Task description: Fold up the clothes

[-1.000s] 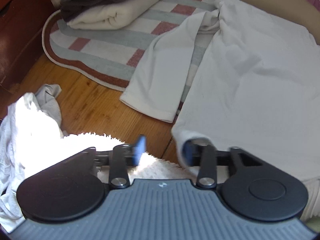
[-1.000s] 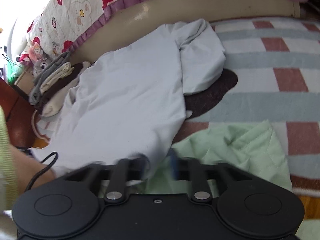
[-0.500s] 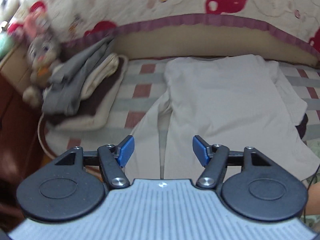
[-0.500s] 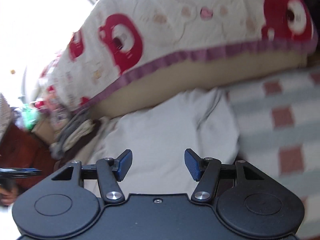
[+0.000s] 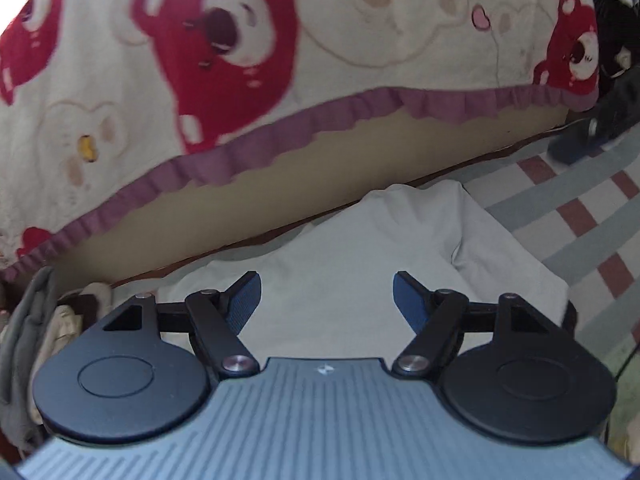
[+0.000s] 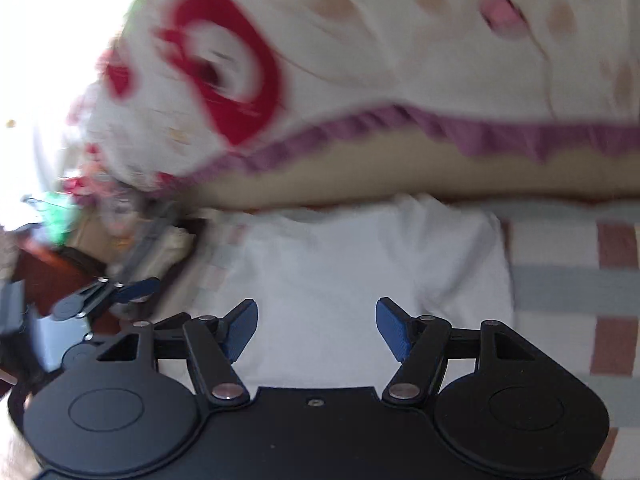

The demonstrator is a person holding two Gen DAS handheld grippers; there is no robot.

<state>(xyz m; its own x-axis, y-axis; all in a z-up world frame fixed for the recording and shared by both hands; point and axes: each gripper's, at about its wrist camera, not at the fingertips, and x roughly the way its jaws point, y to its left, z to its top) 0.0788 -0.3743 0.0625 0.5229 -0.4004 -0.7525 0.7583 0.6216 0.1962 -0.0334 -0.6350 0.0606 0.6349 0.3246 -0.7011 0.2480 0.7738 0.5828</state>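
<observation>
A pale grey garment [image 5: 360, 280] lies spread flat on a striped rug [image 5: 580, 216], its far edge against the bed base. My left gripper [image 5: 326, 300] hovers above its near part. The jaws are opening, and nothing is between the blue pads. In the right wrist view the same garment [image 6: 340, 264] fills the middle. My right gripper [image 6: 316, 328] hangs over it, jaws also opening and empty. The left gripper [image 6: 120, 290] shows blurred at the left edge there, off the garment's left side.
A bed with a red-bear blanket [image 5: 280, 60] and purple frill rises just behind the garment. A stack of folded clothes [image 5: 24, 340] sits at the left, blurred in the right wrist view [image 6: 168, 240]. The rug [image 6: 560, 280] runs on to the right.
Both grippers let go of the garment's near edge and lifted away. Both views swung up from the floor toward the bed. Both pairs of jaws have widened.
</observation>
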